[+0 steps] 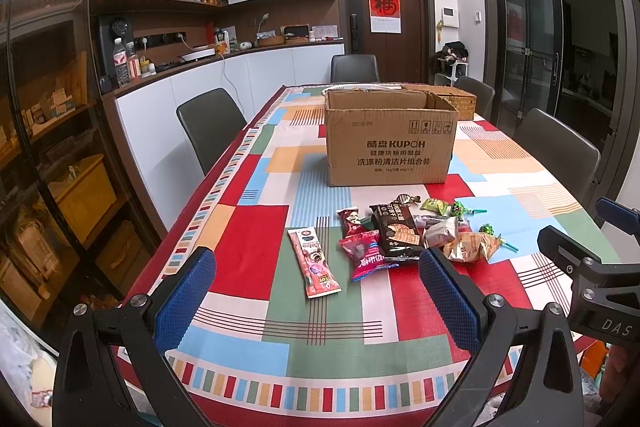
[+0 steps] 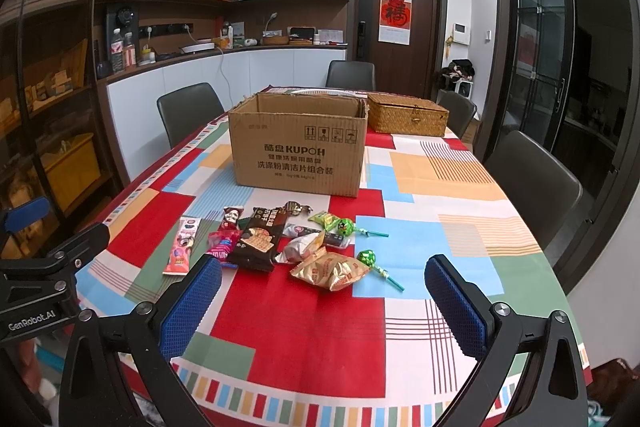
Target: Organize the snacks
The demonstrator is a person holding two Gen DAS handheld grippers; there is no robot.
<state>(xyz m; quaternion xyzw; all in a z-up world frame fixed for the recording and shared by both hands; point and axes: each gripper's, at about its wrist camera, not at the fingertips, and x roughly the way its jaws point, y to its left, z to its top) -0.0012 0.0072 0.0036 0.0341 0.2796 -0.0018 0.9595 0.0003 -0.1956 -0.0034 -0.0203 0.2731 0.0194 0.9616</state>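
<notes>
Several snack packets lie in a loose pile on the patchwork tablecloth in front of an open cardboard box (image 1: 390, 143) (image 2: 298, 151). The pile holds a long pink packet (image 1: 314, 261) (image 2: 182, 245), a dark biscuit pack (image 1: 396, 231) (image 2: 260, 241), a gold packet (image 1: 468, 247) (image 2: 330, 271) and green lollipops (image 2: 368, 259). My left gripper (image 1: 316, 301) is open and empty, above the near table edge, short of the pile. My right gripper (image 2: 324, 307) is open and empty, just short of the gold packet. Each gripper shows at the edge of the other's view.
A closed wicker basket (image 2: 406, 115) stands behind the box at the right. Dark chairs (image 1: 210, 127) (image 2: 532, 183) ring the table (image 2: 316, 327). A counter with bottles and cupboards runs along the left wall; a door is at the back.
</notes>
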